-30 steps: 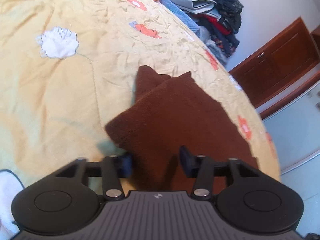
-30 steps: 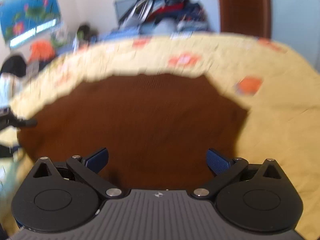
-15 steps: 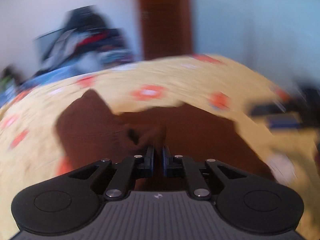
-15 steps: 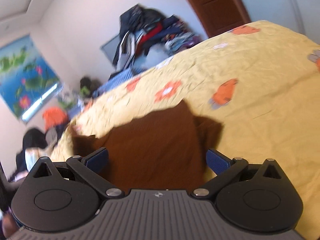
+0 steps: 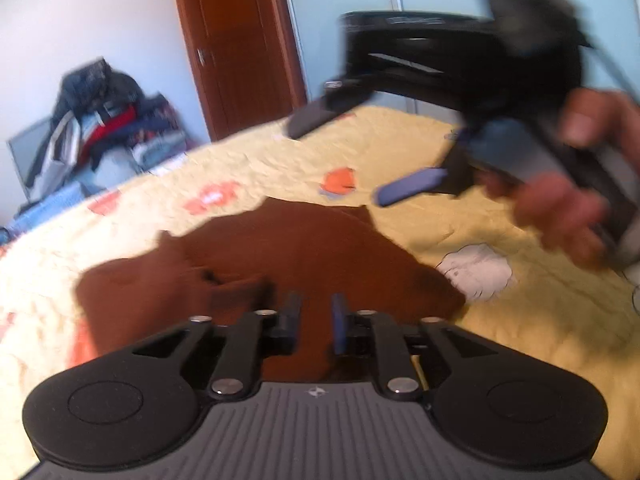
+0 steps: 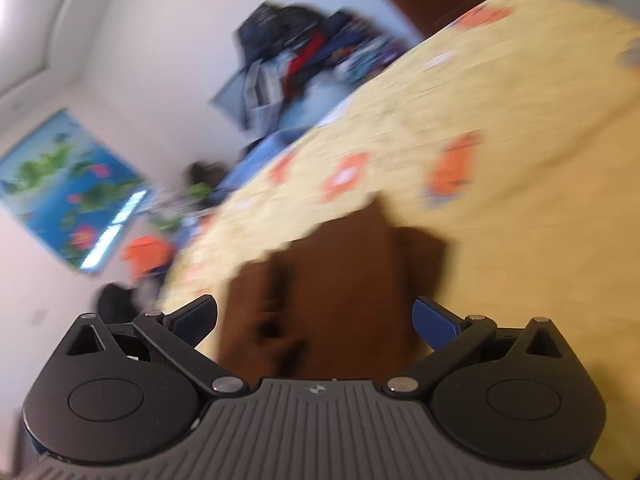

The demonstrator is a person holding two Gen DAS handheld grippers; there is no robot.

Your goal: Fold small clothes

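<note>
A brown garment (image 5: 304,248) lies crumpled on the yellow bedspread (image 5: 260,160), with a folded lump at its left side. My left gripper (image 5: 316,304) hovers low over its near edge. Its jaws are opening, a narrow gap shows between the pads, and nothing is pinched in them. A hand (image 5: 560,200) holds my right gripper (image 5: 360,156) above the bed at upper right, fingers spread wide and empty. In the right wrist view the right gripper (image 6: 316,316) stands open above the same brown garment (image 6: 340,280), which lies on the bedspread (image 6: 500,100).
A pile of clothes (image 5: 100,120) is heaped beyond the far side of the bed, beside a wooden door (image 5: 236,48). A white sheep patch (image 5: 476,272) marks the bedspread right of the garment. A flower poster (image 6: 68,188) hangs on the wall.
The left gripper swung round, closed tight over the garment's edge, then parted its jaws again. The right gripper stayed open, rolled and drew back; the garment now lies more bunched up.
</note>
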